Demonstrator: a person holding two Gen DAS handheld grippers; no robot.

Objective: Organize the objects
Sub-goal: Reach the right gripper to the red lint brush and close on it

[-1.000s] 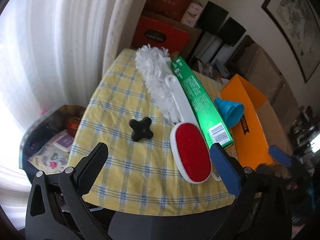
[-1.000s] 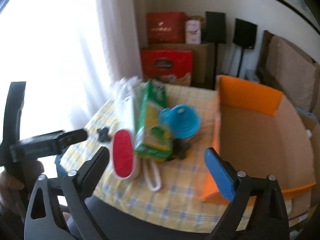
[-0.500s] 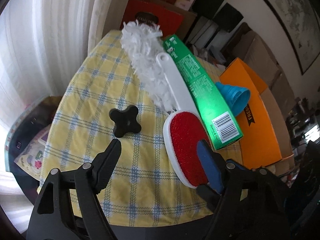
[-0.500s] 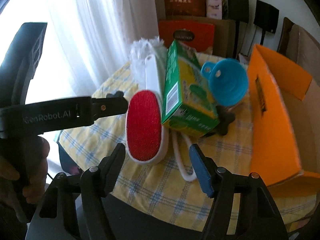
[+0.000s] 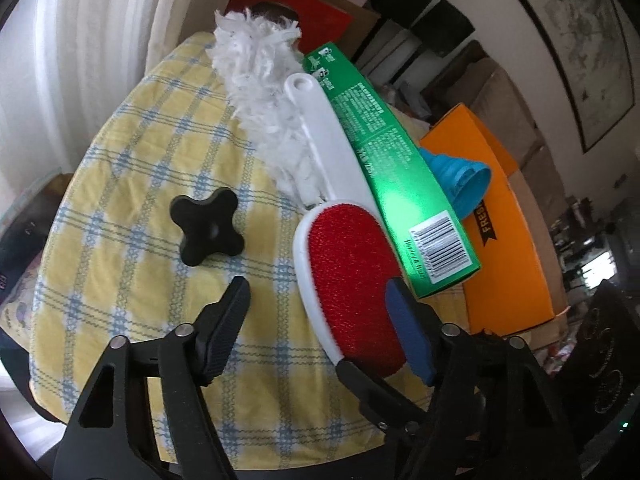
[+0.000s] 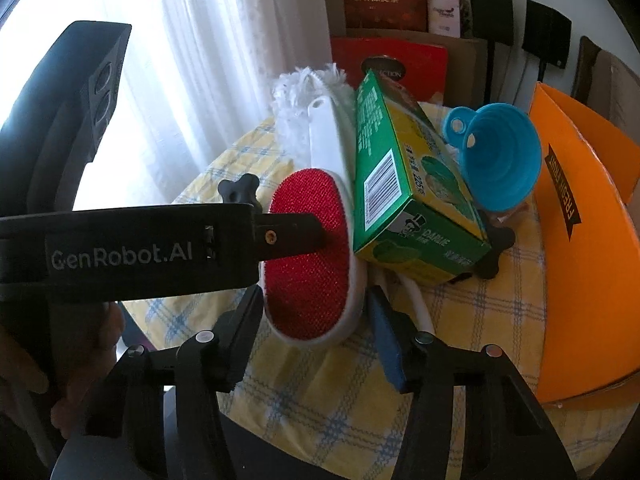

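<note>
Black tongs (image 6: 316,320), one blue pad, silver screws, "GenRobot.AI" lettering

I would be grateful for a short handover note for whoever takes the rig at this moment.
Left gripper: open, empty, low over the red head of the lint brush.
Right gripper: open, empty, fingers either side of the same red head, not closed on it.
On the table: lint brush, white duster beside it, green box, blue funnel, two black knobs.
Orange box stands open at the right; what it holds is not visible.
Done: nothing visibly put away.
Left: probably grasp the lint brush first, then the rest.
</note>
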